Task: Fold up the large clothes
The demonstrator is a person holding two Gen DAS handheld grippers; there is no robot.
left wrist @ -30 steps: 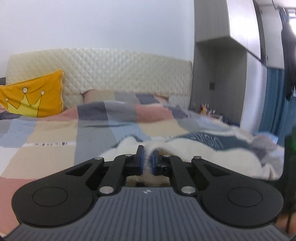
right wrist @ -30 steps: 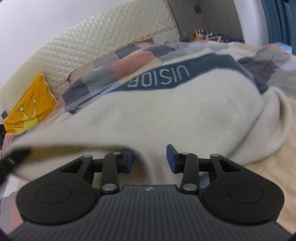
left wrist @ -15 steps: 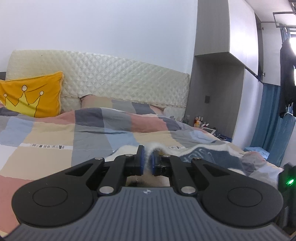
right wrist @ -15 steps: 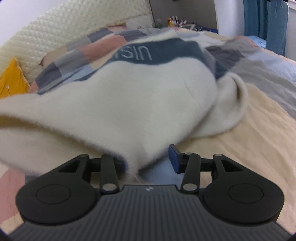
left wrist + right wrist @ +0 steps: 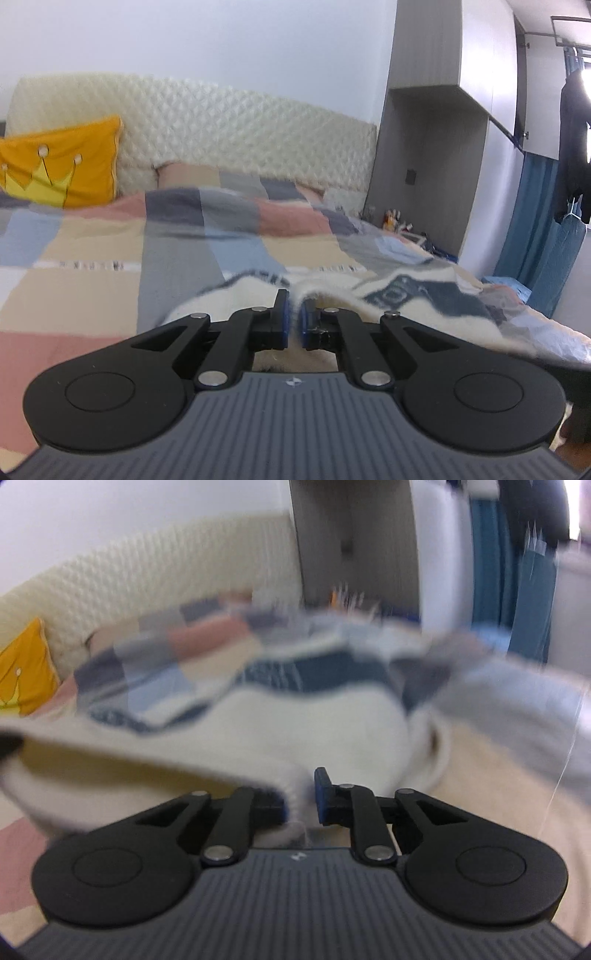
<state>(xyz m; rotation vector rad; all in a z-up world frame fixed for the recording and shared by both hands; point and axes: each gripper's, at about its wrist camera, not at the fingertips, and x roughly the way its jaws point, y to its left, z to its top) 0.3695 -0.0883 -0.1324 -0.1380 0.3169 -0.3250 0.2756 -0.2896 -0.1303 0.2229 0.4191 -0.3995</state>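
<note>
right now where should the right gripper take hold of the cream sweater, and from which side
Take the loose cream hem of the sweater, coming in low from the near side, as the right gripper does: its jaws are closing with that edge between them. The hem hangs free as a thin fold there. The left gripper is shut on the same edge further along.

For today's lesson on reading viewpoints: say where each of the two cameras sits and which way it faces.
Left wrist: on the left gripper, facing up the bed toward the headboard; its jaws are shut on the cream sweater.
Right wrist: on the right gripper, blurred, facing the same way; its jaws are closing on the sweater's edge.
Shared: sweater, checked bedspread, yellow crown pillow, headboard.
</note>
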